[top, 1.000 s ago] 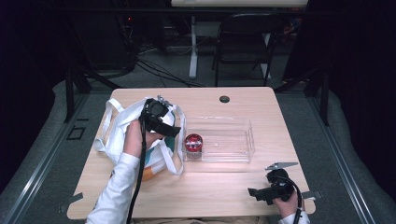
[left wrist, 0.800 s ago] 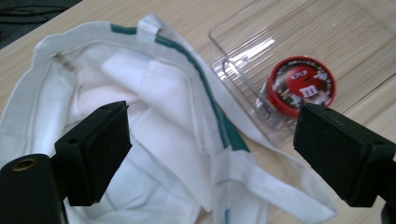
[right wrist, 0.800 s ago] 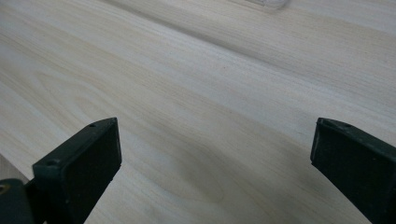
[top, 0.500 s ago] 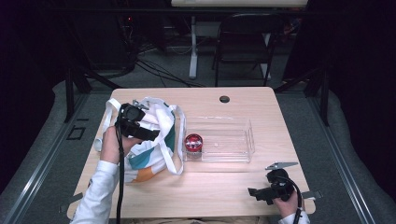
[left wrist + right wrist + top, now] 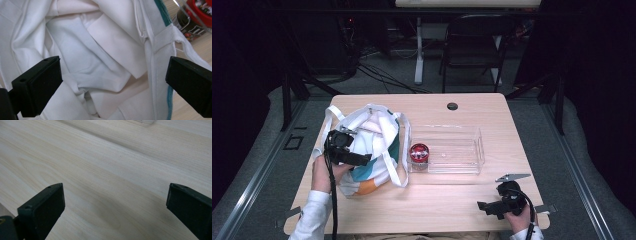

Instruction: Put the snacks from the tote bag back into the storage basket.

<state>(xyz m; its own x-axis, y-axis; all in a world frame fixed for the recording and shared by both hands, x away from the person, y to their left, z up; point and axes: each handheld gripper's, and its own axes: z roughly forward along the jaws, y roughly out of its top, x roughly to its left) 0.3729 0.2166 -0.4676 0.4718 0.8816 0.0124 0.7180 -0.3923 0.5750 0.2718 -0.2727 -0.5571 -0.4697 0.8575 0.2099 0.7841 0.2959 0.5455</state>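
White tote bag (image 5: 372,150) sits on table (image 5: 452,210), just left of clear tray (image 5: 462,150); red-lid jar (image 5: 418,153) in tray's left end. L gripper (image 5: 347,152) at bag mouth, jaws just opened wide, holding nothing. R gripper (image 5: 492,206) near tray's front-right, released, idle. Jar prob. unpacked; bag looks emptied.

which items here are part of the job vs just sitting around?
In play:
- white tote bag, left gripper open over its mouth, jaws just opened, nothing between them
- red-lidded jar in the clear tray

Idle:
- right gripper, open, at the table's near edge
- black grommet
- chair behind the table
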